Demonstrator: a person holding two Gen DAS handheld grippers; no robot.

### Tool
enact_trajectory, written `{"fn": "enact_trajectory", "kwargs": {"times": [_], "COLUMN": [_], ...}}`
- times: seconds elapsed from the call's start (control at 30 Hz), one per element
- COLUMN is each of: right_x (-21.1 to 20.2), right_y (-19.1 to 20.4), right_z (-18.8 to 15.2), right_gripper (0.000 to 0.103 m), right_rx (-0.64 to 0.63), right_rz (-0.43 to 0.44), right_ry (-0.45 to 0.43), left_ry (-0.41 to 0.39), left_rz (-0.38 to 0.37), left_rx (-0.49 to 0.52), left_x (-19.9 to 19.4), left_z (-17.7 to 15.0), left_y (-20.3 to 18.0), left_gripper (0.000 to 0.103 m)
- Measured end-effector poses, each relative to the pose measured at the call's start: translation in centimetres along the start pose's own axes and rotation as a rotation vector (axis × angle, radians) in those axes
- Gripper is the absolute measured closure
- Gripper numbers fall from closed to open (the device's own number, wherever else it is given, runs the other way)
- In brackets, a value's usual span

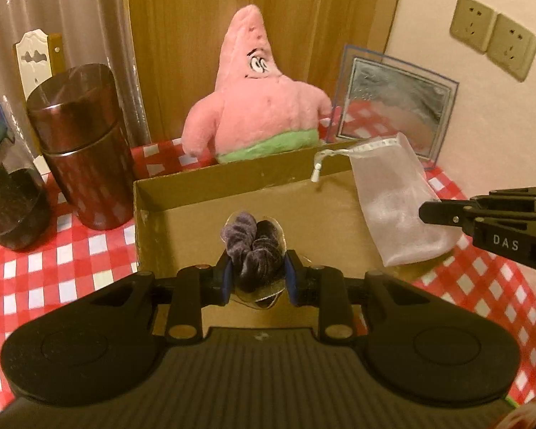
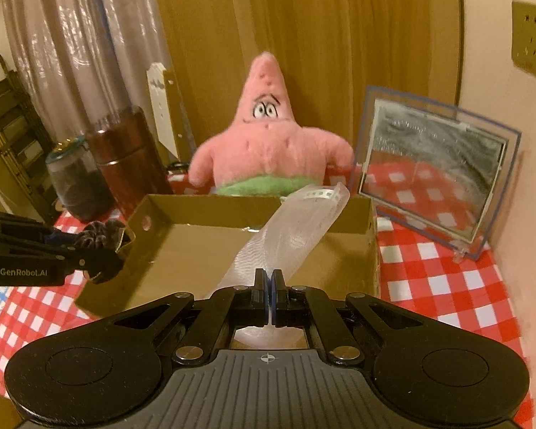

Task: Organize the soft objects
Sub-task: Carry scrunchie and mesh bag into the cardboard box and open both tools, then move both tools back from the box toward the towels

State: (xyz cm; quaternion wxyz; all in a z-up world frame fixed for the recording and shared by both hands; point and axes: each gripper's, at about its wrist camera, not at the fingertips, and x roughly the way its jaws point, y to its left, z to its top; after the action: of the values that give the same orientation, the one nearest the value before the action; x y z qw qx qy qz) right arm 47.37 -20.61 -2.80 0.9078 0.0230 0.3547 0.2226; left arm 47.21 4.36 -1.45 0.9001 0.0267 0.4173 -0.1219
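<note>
The left hand-held gripper point(image 1: 256, 274) pinches a crinkled purple velvet scrunchie point(image 1: 254, 250), apparently on a shiny backing, at the near edge of the open cardboard box point(image 1: 168, 193). The right hand-held gripper point(image 2: 269, 287) is pressed tight on a translucent white mesh pouch point(image 2: 289, 236) held over the box. Behind the box a fuzzy pink starfish plush point(image 2: 268, 143) sits on the red-checked surface point(image 2: 428, 286).

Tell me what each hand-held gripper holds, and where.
Left hand-held gripper: purple scrunchie, pinched across its bunched middle. Right hand-held gripper: white mesh pouch, lower end.
</note>
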Motion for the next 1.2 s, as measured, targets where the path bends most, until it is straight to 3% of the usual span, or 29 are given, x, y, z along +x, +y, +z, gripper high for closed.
{"fn": "enact_trajectory", "kwargs": {"times": [0.1, 0.2, 0.47, 0.6, 0.63, 0.67, 0.73, 0.93, 1.2], "right_x": [1.4, 2.6, 3.7, 4.3, 4.3, 4.2, 3.7, 1.3, -4.6], "right_y": [-0.4, -0.8, -1.3, -1.3, -1.4, -1.5, -1.4, -0.5, 1.7], "right_z": [0.0, -0.1, -0.6, -0.5, -0.5, -0.4, -0.3, 0.3, 0.2], "right_gripper": [0.101, 0.101, 0.101, 0.099, 0.089, 0.066, 0.037, 0.037, 0.037], "right_rx": [0.010, 0.020, 0.036, 0.040, 0.049, 0.060, 0.071, 0.054, 0.021], "right_rz": [0.000, -0.005, -0.010, 0.027, 0.038, 0.040, 0.030, 0.026, 0.000], "right_ry": [0.018, 0.035, 0.067, 0.092, 0.094, 0.094, 0.080, 0.062, 0.047], "left_ry": [0.035, 0.058, 0.033, 0.022, 0.019, 0.017, 0.012, -0.012, -0.097], "left_rz": [-0.006, 0.014, 0.007, 0.002, 0.007, 0.011, 0.012, 0.010, 0.027], "left_rx": [0.012, 0.019, 0.008, 0.010, 0.013, 0.016, 0.017, -0.005, -0.011], "left_x": [1.8, 3.1, 2.6, 1.6, 1.4, 1.1, 0.5, -2.4, -9.8], "left_z": [0.3, 0.4, 0.5, 0.4, 0.4, 0.4, 0.3, -0.1, -1.4], "left_y": [0.4, 0.6, 0.9, 0.7, 0.6, 0.6, 0.5, 0.6, -0.7], "left_gripper": [0.071, 0.047, 0.045, 0.045, 0.045, 0.045, 0.042, 0.041, 0.039]}}
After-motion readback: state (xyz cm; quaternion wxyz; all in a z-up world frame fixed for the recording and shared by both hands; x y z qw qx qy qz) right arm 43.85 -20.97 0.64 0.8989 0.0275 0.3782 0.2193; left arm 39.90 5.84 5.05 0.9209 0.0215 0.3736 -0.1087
